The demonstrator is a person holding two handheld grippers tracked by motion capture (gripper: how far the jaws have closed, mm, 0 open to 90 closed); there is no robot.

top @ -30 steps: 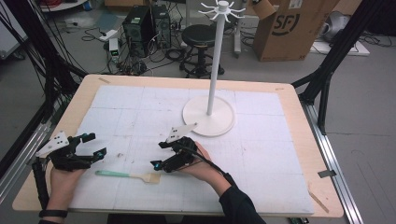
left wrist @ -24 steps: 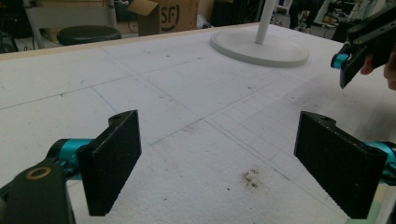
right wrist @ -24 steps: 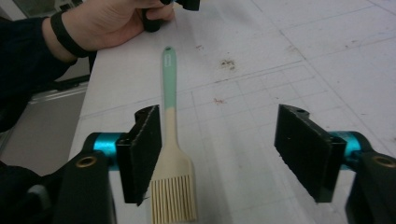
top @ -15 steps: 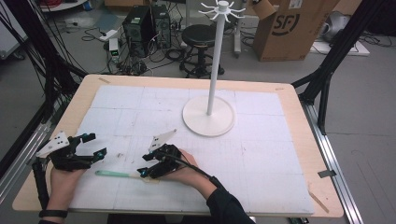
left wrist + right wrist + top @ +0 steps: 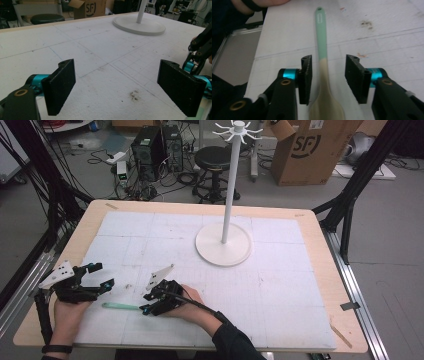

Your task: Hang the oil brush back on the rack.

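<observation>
Two grippers near the table's front edge: my right gripper (image 5: 328, 77) straddles the spatula (image 5: 323, 75), its jaws just closing without yet touching it, while my left gripper (image 5: 97, 277) waits wide open; farther off stands the white rack (image 5: 223, 250).

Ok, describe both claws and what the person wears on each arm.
Both claws are black with turquoise collars behind flat, ribbed black pads and brass-coloured pivot rings. The left claw carries a white three-cornered plate with dark dots; the right claw carries a pale one and trails a black cable. The right arm has a dark sleeve, the left a dark wristband.
</observation>
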